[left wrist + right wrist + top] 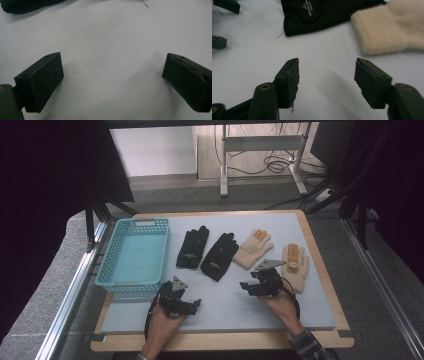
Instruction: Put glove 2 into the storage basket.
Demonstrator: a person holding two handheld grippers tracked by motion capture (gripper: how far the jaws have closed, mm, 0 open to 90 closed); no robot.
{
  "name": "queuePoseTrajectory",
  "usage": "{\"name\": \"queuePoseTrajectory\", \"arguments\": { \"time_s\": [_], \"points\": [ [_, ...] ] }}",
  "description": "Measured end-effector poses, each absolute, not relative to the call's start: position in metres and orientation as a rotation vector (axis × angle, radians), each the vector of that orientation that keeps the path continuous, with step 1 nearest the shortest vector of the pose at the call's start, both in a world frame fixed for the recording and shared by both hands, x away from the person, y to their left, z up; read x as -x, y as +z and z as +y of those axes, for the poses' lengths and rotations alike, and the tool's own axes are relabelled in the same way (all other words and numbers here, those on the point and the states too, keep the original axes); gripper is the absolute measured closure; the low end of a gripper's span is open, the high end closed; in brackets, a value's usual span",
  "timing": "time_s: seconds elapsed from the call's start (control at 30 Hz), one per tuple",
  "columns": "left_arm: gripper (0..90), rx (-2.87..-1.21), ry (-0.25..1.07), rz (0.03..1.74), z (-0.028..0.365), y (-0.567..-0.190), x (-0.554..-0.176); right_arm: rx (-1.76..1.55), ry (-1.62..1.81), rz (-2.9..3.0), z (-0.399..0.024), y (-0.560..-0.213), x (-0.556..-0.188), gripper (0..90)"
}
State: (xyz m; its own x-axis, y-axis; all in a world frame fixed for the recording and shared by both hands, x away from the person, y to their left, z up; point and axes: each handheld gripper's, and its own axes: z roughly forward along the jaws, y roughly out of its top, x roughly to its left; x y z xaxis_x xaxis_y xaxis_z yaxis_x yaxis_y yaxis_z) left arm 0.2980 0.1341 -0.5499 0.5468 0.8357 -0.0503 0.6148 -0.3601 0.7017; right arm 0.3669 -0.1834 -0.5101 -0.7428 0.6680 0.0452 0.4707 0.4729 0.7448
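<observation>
Pale grey matting covers the table (pixel 280 315). Both claws stand open and empty: left gripper (pixel 112 80) idle, right gripper (pixel 327 80) facing the black fabric glove (pixel 329 15) just left of the cream knitted glove (pixel 387 27). Best to advance low and pinch one cuff edge only.

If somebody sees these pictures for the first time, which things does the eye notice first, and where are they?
First comes the row of four gloves across the middle of the grey mat: two black gloves side by side, then two cream gloves to their right. Next is the light blue basket at the mat's left edge, with nothing in it. Nearer the person, the left gripper and right gripper rest over bare mat, jaws apart and holding nothing.
</observation>
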Motion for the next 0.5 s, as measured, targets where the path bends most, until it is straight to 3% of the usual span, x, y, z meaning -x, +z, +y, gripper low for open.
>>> {"name": "queuePoseTrajectory", "arguments": {
  "time_s": [0.33,0.5],
  "points": [
    [3.6,-2.1,0.416,1.164,0.134,-0.55,-0.298,-0.986,1.159,2.471,-0.153,-0.5,-0.404,65.8],
    [3.6,-2.1,0.416,1.164,0.134,-0.55,-0.298,-1.0,1.122,2.454,-0.133,-0.507,-0.424,64.3]
  ]
}}
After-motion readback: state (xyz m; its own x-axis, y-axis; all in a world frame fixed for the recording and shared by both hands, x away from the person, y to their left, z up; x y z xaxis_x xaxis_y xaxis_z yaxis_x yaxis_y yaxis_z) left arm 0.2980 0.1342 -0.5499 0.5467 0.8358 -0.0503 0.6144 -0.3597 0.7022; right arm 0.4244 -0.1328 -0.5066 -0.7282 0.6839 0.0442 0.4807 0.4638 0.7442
